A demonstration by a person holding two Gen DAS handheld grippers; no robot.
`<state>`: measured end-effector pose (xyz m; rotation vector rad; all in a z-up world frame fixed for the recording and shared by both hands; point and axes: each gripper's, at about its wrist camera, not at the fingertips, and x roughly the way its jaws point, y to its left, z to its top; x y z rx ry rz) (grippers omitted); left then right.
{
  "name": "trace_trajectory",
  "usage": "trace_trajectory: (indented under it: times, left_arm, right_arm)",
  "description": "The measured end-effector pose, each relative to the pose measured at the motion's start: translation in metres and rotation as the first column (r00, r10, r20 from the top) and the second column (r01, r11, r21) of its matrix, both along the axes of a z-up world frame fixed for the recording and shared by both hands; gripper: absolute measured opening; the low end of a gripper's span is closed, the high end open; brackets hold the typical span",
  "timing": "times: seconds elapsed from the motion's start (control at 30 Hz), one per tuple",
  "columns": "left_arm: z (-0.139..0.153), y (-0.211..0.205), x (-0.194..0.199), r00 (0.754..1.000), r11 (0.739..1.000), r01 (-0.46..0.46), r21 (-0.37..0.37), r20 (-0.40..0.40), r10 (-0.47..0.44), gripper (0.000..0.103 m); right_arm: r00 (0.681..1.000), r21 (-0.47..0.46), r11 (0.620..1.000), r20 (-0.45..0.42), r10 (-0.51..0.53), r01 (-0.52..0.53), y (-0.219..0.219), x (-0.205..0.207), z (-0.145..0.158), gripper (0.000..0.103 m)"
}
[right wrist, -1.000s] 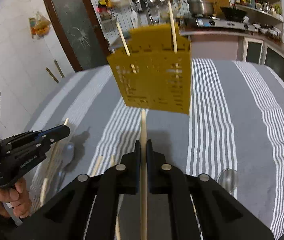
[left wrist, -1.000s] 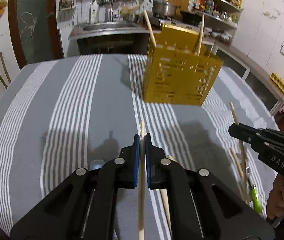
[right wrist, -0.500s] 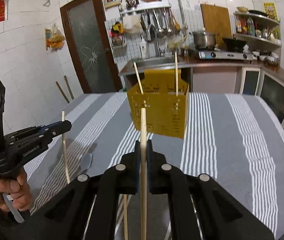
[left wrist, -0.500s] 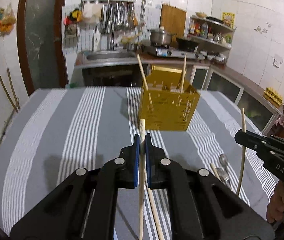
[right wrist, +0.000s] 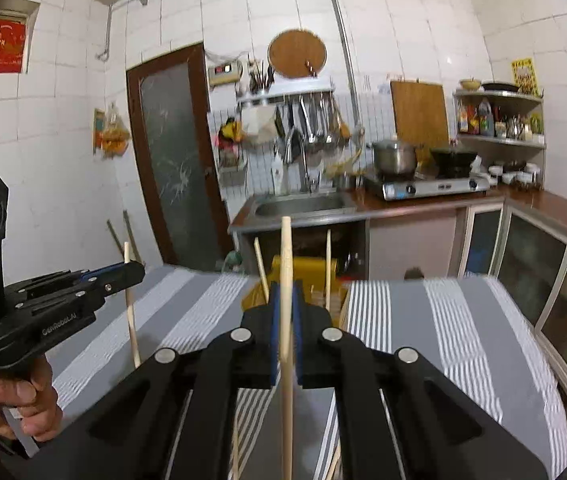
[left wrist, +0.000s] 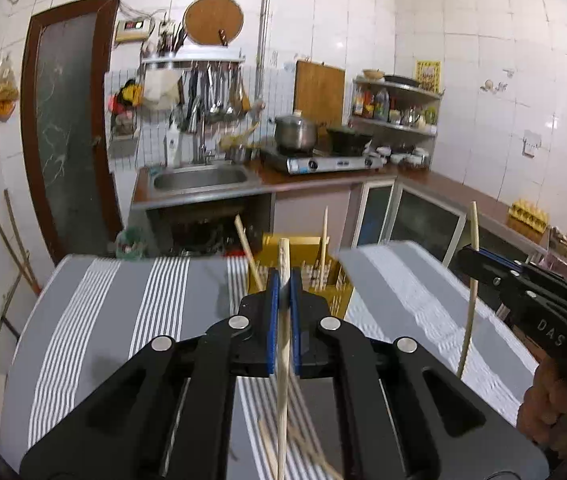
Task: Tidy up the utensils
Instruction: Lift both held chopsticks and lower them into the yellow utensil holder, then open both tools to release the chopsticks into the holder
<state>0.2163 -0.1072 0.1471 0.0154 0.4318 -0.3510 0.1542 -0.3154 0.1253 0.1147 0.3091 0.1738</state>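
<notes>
Wooden chopstick (left wrist: 282,344) clamped in left claw (left wrist: 282,300), another (right wrist: 286,320) in right claw (right wrist: 286,312), yellow holder (left wrist: 303,258) behind

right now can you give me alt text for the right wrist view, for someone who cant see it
The right gripper is shut on an upright wooden chopstick, in front of a yellow utensil holder with two chopsticks standing in it, on a grey striped tablecloth. At left, a hand holds the left gripper, clamped on another chopstick; a kitchen sink and stove lie behind.

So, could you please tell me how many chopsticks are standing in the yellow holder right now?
2: one leans at the left of the yellow holder, the other stands upright on its right. The grippers block the holder's front, so more could be hidden.
</notes>
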Motion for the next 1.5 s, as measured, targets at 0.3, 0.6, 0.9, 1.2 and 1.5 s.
trace_trajectory:
  times: [0.3, 0.6, 0.9, 1.2, 1.5]
  left_arm:
    - [0.052, -0.031, 0.059, 0.997, 1.000, 0.026, 0.011, 0.068, -0.027, 0.004]
    - [0.065, -0.053, 0.127, 0.990, 1.000, 0.004, 0.030, 0.139, -0.009, 0.004]
    - [0.041, -0.058, 0.179, 0.991, 1.000, -0.006, -0.008, 0.131, 0.007, 0.004]
    - [-0.009, -0.050, 0.207, 0.996, 0.999, -0.022, -0.024, 0.082, 0.024, 0.005]
    - [-0.026, 0.004, 0.183, 0.993, 0.993, -0.114, -0.017, 0.018, 0.114, 0.037]
  right_arm:
    - [0.992, -0.022, 0.999, 0.120, -0.033, 0.036, -0.004, 0.056, 0.049, 0.006]
    - [0.982, -0.051, 0.997, 0.183, -0.052, 0.062, -0.002, 0.130, 0.064, 0.006]
    - [0.985, -0.037, 0.998, 0.165, -0.042, 0.049, 0.005, 0.182, 0.040, 0.006]
    - [0.994, -0.063, 0.997, 0.102, -0.044, 0.051, 0.011, 0.209, -0.009, 0.010]
    - [0.990, -0.043, 0.989, 0.012, -0.142, 0.143, -0.026, 0.168, -0.012, 0.051]
